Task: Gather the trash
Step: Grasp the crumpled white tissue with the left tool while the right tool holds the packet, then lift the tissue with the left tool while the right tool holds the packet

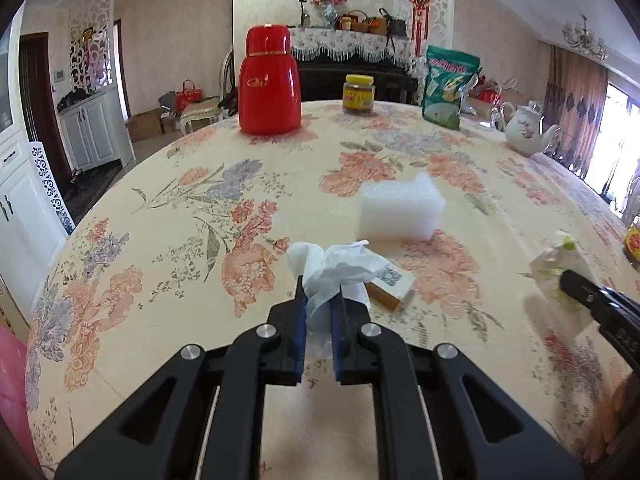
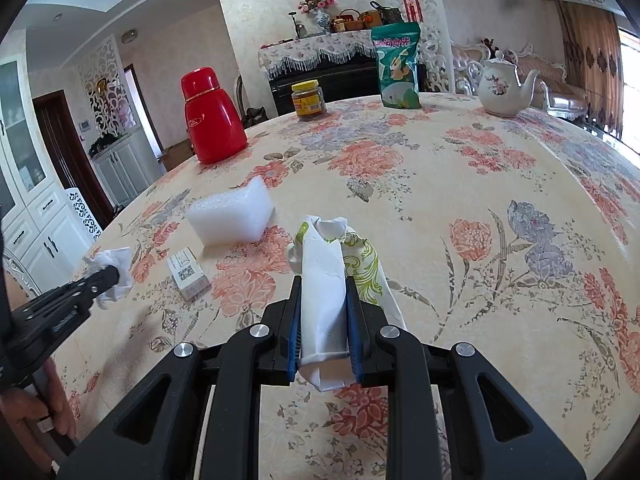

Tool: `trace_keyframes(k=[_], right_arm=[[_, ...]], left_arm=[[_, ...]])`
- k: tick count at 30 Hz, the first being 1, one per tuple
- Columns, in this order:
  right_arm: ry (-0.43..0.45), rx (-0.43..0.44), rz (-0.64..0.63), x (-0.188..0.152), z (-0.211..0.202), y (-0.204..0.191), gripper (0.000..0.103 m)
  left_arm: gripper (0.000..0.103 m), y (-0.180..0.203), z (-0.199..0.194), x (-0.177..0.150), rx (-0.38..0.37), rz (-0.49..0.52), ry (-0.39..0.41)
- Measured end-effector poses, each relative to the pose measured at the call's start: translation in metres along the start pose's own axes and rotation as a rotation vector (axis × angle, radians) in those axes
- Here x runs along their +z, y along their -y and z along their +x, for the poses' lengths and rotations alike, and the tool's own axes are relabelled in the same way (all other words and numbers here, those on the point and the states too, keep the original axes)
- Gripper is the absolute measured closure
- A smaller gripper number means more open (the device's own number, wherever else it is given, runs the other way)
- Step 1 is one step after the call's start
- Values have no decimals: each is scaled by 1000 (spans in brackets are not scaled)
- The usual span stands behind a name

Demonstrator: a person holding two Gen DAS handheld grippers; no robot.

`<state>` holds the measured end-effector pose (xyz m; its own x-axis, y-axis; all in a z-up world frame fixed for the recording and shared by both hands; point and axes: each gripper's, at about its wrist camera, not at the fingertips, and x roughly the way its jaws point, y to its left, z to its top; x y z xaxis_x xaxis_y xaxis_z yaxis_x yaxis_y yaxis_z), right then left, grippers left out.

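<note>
Left gripper [image 1: 320, 292] pinches a crumpled tissue [image 1: 332, 264] above the tabletop [image 1: 180, 200]; right gripper [image 2: 323, 296] clamps a paper wrapper [image 2: 324, 276]. Both look light, soft, compressible: grip their bunched middles.

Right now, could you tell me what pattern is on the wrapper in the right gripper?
Green scrollwork on white, on the wrapper; clearest in the right wrist view.

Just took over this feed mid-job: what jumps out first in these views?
Both grippers are loaded: the left gripper pinches a crumpled white tissue, the right gripper a folded white paper packet with green print. A white foam block and small barcode-printed box lie between them; a glossy red thermos stands at the far-left edge.
</note>
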<state>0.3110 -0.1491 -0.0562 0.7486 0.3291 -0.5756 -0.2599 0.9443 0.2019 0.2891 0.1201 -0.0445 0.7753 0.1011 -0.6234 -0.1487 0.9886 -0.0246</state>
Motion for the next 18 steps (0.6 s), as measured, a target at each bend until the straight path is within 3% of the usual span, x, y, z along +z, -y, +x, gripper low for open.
trace_keyframes(k=[18], right_arm=[[6, -9, -17, 0, -2, -3, 82]], left_arm=[[93, -1, -38, -21, -43, -22, 49]])
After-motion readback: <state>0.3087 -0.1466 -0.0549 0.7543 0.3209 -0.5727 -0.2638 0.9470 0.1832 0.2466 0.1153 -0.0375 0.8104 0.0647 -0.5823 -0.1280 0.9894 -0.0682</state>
